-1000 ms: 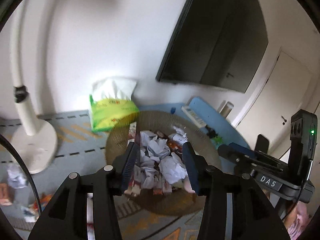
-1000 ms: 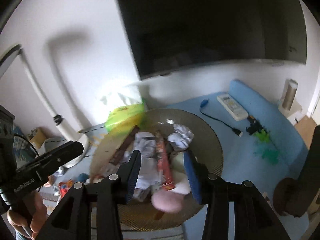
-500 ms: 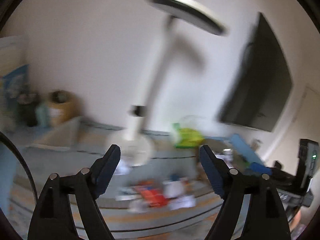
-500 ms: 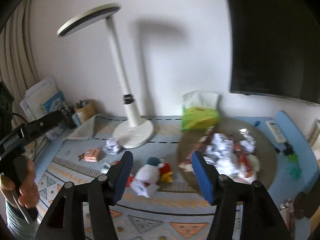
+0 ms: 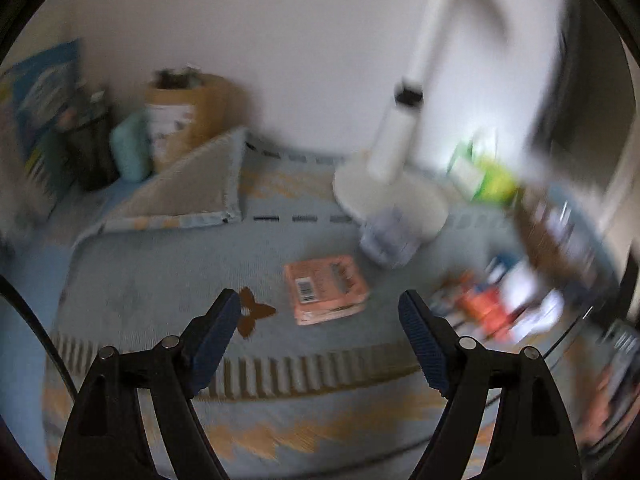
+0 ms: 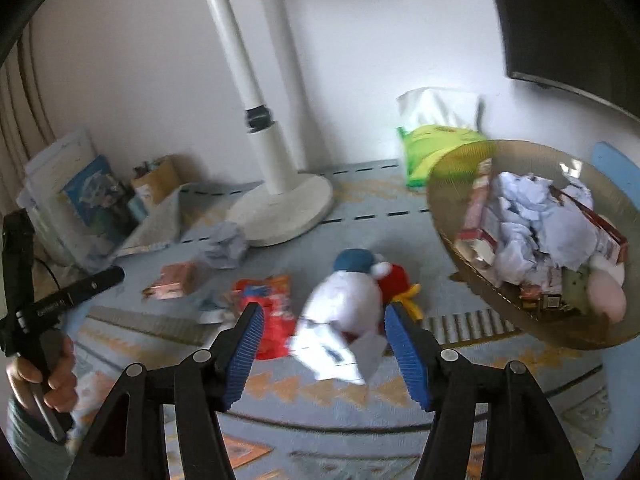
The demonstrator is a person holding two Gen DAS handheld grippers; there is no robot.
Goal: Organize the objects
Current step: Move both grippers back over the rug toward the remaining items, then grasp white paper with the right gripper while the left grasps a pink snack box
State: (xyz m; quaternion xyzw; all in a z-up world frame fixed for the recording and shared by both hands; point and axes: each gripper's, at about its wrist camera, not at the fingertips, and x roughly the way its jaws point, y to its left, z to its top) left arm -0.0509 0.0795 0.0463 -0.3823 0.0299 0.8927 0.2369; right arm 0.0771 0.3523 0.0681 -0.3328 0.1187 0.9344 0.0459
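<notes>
A white plush toy (image 6: 340, 300) with a blue cap lies on the patterned counter (image 6: 360, 396), just beyond the right gripper (image 6: 322, 344), whose jaws stand open and empty. A pink packet (image 5: 325, 288) lies flat on the counter ahead of the left gripper (image 5: 320, 320), its jaws also wide apart, holding nothing. A round tray (image 6: 480, 288) of crumpled paper sits right of the toy.

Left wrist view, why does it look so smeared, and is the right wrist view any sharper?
Left wrist view: motion blur smears the lamp and the right-hand clutter; only the pink packet reads fairly clearly. Right wrist view: sharper; the plush toy is slightly soft, and the fisheye bends the edges.
</notes>
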